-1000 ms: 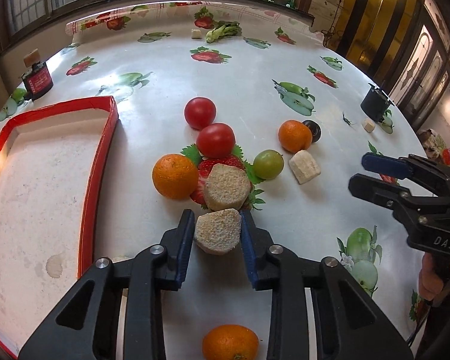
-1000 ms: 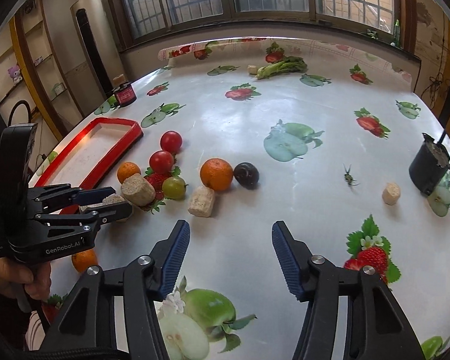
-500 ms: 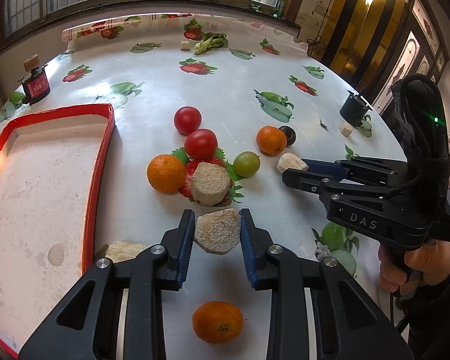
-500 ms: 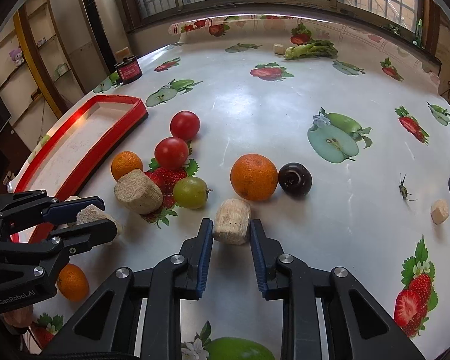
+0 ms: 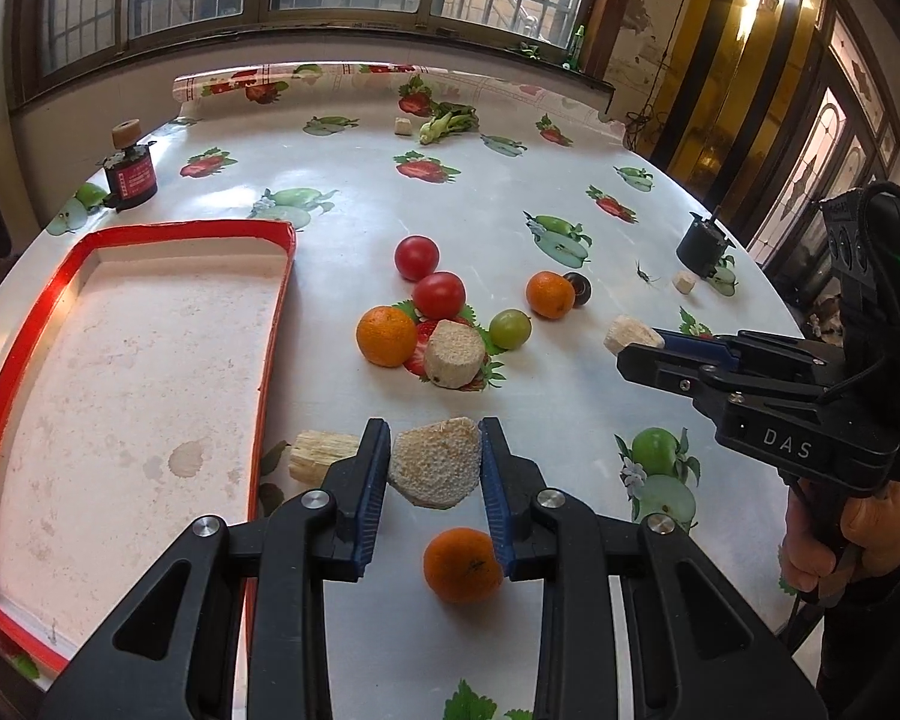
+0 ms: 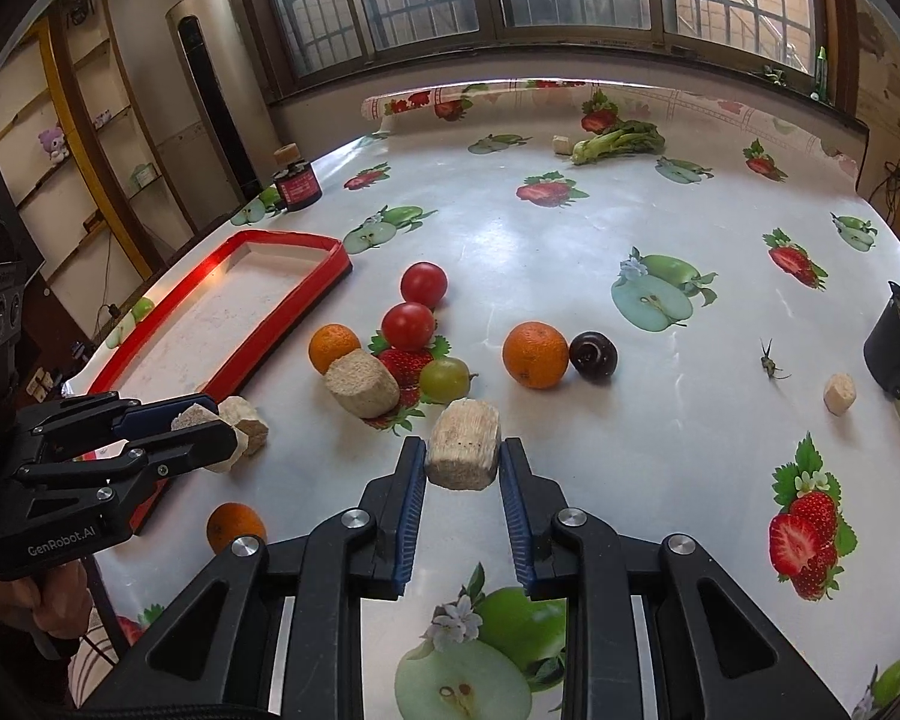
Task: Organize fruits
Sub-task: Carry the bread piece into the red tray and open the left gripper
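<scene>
My left gripper (image 5: 433,450) is shut on a tan fibrous chunk (image 5: 435,468) and holds it above the table, right of the red-rimmed tray (image 5: 273,324). My right gripper (image 6: 462,456) is shut on another tan chunk (image 6: 463,443), lifted off the table; it also shows in the left wrist view (image 5: 630,334). On the table lie two red tomatoes (image 5: 439,293), an orange (image 5: 386,336), a third tan chunk (image 5: 455,354), a green grape (image 5: 509,329), a second orange (image 5: 549,294) and a dark plum (image 5: 582,288). A small orange (image 5: 462,564) lies under my left gripper.
A pale fibrous piece (image 5: 321,453) lies by the tray's near corner. A dark red jar (image 5: 129,177) stands at the far left, a black cup (image 5: 703,243) with a small tan piece (image 5: 684,283) at the right. Leafy greens (image 5: 450,120) lie at the back.
Both grippers have risen and pulled back with their chunks. The right gripper closed on its chunk about half a second ago and has lifted it off the table.
</scene>
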`<action>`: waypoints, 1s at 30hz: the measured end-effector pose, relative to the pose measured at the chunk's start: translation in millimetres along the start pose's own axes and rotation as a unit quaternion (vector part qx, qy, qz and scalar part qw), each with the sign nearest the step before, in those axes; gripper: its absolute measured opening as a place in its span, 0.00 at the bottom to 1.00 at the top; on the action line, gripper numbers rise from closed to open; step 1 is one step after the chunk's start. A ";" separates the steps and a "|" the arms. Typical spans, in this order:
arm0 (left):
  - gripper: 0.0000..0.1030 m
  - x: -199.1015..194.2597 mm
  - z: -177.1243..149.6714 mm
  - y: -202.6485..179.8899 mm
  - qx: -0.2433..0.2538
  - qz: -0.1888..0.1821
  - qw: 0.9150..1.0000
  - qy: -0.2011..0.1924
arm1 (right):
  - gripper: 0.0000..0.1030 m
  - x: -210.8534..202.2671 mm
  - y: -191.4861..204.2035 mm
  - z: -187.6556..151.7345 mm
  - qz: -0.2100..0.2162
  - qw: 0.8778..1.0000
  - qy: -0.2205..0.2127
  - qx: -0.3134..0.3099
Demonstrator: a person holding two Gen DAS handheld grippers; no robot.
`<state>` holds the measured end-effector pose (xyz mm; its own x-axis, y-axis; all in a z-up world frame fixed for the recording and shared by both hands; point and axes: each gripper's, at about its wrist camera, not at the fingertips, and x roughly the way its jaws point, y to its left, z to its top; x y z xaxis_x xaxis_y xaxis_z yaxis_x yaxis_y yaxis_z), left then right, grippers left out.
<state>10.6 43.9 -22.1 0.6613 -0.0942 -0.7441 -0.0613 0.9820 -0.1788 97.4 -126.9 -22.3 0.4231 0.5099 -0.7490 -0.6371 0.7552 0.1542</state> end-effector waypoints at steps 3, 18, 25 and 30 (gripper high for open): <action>0.26 -6.7 -1.5 4.9 -0.004 0.008 1.000 -0.006 | 0.25 -4.6 9.1 1.1 0.004 1.000 -0.004 -0.008; 0.26 -26.2 -14.8 40.6 -0.035 0.041 0.998 -0.018 | 0.25 -7.2 55.9 8.4 0.027 0.998 -0.013 -0.047; 0.26 -33.8 -21.7 60.9 -0.052 0.065 0.996 -0.019 | 0.25 -3.6 78.4 11.2 0.043 0.997 -0.014 -0.063; 0.26 -42.3 -28.2 80.2 -0.070 0.081 0.994 -0.022 | 0.25 3.7 102.6 14.0 0.066 0.994 -0.011 -0.081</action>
<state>-43.3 122.1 -23.0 0.6658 0.0741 -0.7425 -0.2711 0.9511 -0.1482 42.6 -41.8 -0.2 0.3417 0.6098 -0.7152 -0.7825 0.6061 0.1429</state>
